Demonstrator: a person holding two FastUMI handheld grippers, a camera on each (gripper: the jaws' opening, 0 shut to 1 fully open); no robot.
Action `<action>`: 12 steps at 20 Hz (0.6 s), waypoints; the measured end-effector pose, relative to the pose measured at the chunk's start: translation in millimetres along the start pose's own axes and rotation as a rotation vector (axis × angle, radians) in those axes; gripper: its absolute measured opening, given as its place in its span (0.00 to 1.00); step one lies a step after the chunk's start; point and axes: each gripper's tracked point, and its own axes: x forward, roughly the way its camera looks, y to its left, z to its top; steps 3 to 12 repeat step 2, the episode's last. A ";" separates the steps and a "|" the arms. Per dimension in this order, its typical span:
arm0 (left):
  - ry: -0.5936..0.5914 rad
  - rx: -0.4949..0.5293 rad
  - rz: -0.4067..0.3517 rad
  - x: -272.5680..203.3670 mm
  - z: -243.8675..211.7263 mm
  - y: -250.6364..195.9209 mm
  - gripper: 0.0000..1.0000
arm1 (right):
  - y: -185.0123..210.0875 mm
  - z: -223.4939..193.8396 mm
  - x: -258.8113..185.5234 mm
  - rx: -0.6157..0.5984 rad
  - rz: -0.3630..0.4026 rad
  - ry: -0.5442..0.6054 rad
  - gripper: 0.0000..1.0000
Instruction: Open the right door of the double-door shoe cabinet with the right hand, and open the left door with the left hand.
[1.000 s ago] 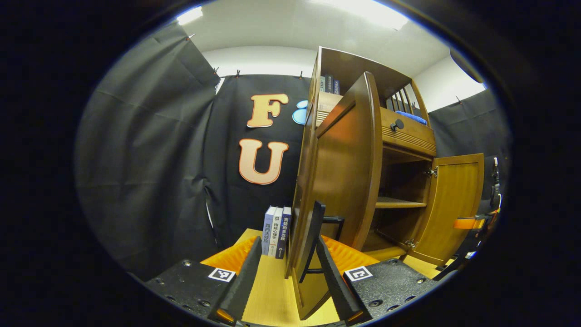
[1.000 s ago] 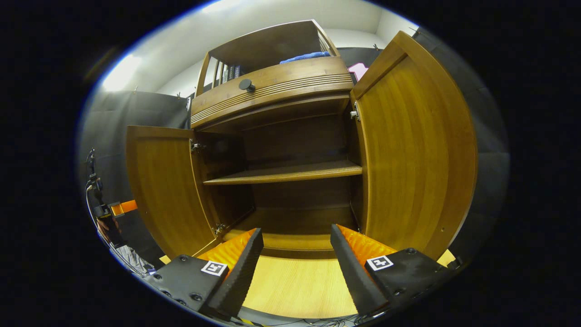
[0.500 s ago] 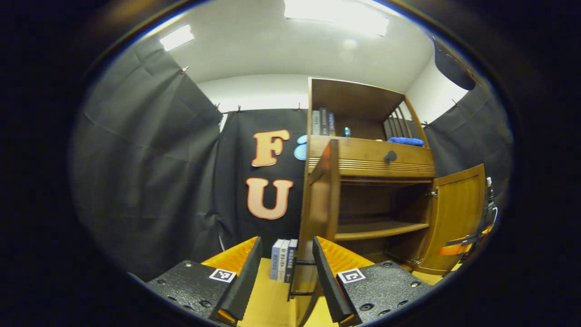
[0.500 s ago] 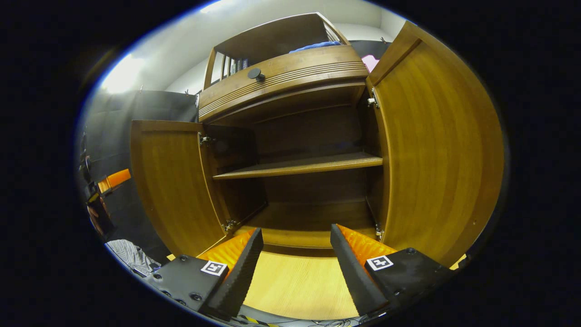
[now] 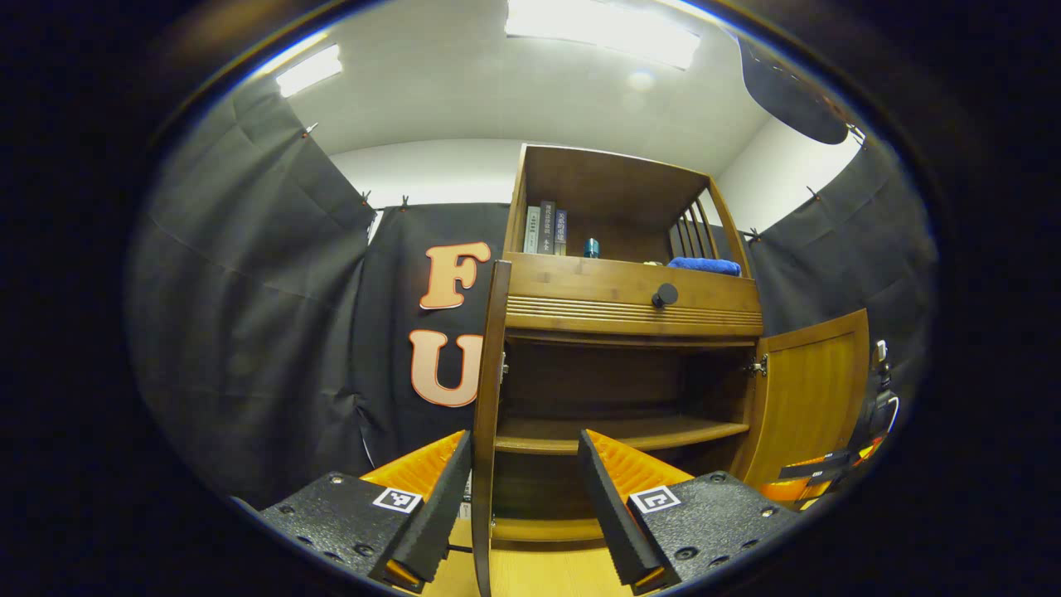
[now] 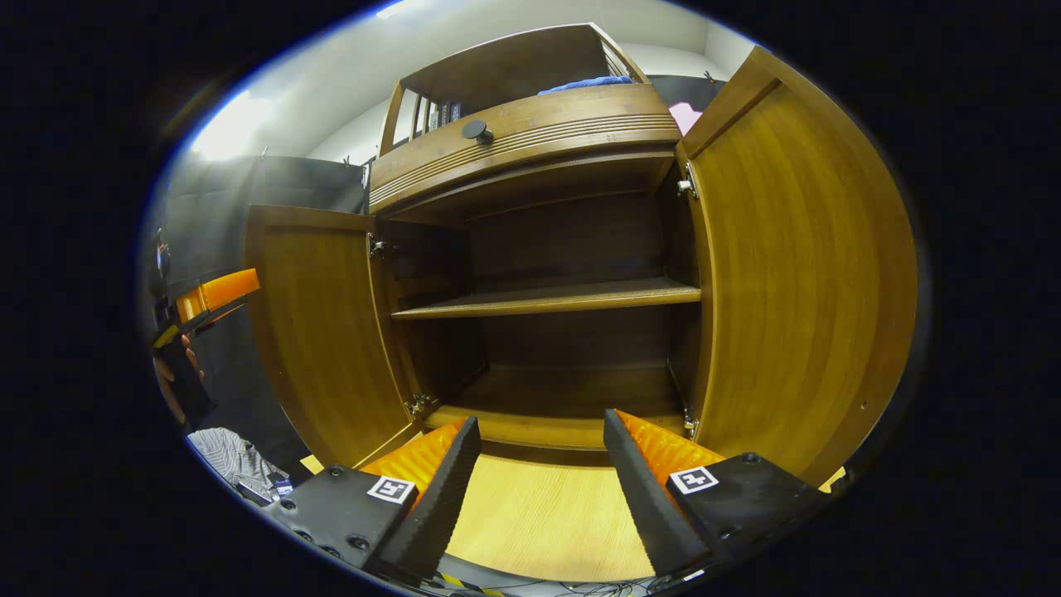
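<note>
The wooden shoe cabinet (image 5: 630,311) stands with both doors swung out. In the left gripper view its left door (image 5: 487,398) is edge-on, rising between the fingers of my left gripper (image 5: 522,448), which is open and not pressing on it. The right door (image 5: 808,398) hangs open at the right. In the right gripper view the left door (image 6: 323,323) and right door (image 6: 796,274) flank the bare inner shelf (image 6: 547,298). My right gripper (image 6: 540,423) is open, in front of the cabinet's bottom, holding nothing. The left gripper (image 6: 207,294) shows beyond the left door.
A drawer with a dark knob (image 5: 665,295) sits above the doors. Books (image 5: 545,228) and a blue cloth (image 5: 704,265) lie on the top shelf. A light wooden surface (image 6: 547,522) runs in front of the cabinet. A hand and striped sleeve (image 6: 228,460) are at the far left.
The left gripper has drawn back from the left door's handle and turned toward the cabinet, so the door now shows edge-on. The right gripper has barely shifted.
</note>
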 end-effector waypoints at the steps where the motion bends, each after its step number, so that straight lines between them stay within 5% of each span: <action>1: -0.047 -0.017 0.024 -4.1 11.6 0.0 0.79 | -2.0 0.5 -1.0 0.001 -0.009 -0.002 0.93; 2: -0.084 -0.044 0.014 -4.3 22.6 -10.8 0.68 | -3.6 0.6 -1.9 0.002 -0.015 -0.003 0.86; 12: -0.084 -0.044 0.014 -4.3 22.6 -10.8 0.68 | -3.6 0.6 -1.9 0.002 -0.015 -0.003 0.86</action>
